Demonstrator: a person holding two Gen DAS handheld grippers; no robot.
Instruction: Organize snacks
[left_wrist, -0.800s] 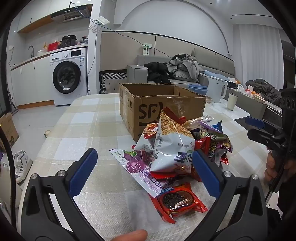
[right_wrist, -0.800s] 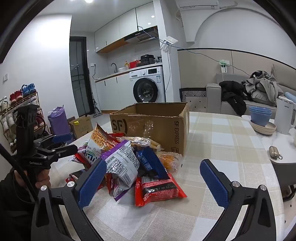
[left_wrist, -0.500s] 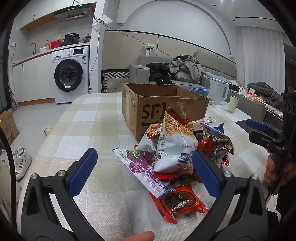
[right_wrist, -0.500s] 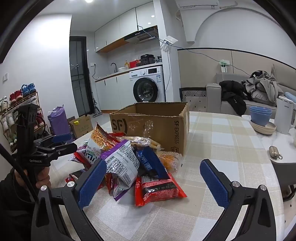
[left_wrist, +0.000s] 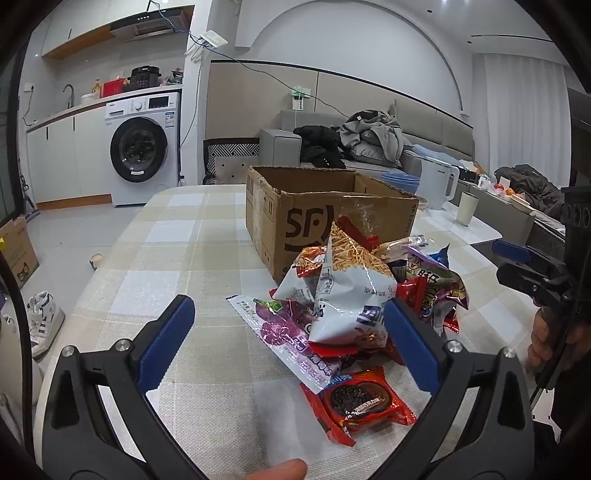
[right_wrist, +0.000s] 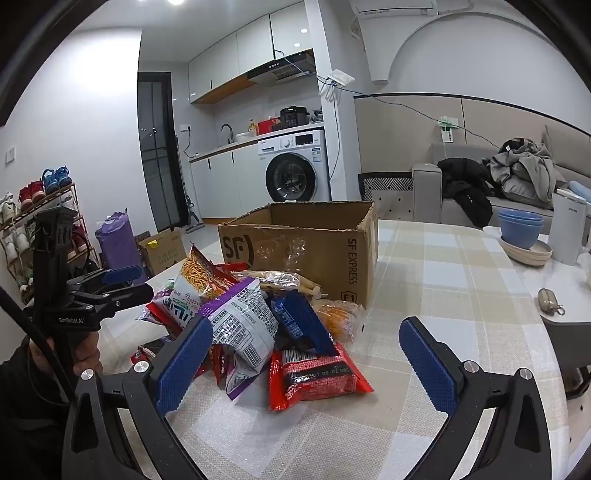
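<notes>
Box writing: the open cardboard box carries a large "SF" mark on its front and "SF EXPRESS" with "E1" on its side panel.
Gripper writing: the left gripper's black body, seen from the right wrist view, reads "GenRobot.AI".
Packet writing: the white-and-purple bag shows a printed table too small to read; the red packet shows a barcode and digits I cannot make out; the cookie packet shows a dark sandwich cookie, its brand not readable.
Counts: one box, one heap of snack packets, two grippers. The packets overlap too much for an exact count; roughly eight or more show.
Snack position: the heap lies on the checked tabletop right in front of the box, touching its front wall. A long purple packet sticks out toward the left gripper; the cookie packet lies nearest that camera.
Left gripper: jaws spread wide, nothing between the blue pads, tilted downward at the heap's near edge.
Right gripper: jaws wide apart, empty, angled down over the red packet side of the heap.
Hands: a hand grips the left gripper's handle; a fingertip shows at the bottom of the left wrist view.
</notes>
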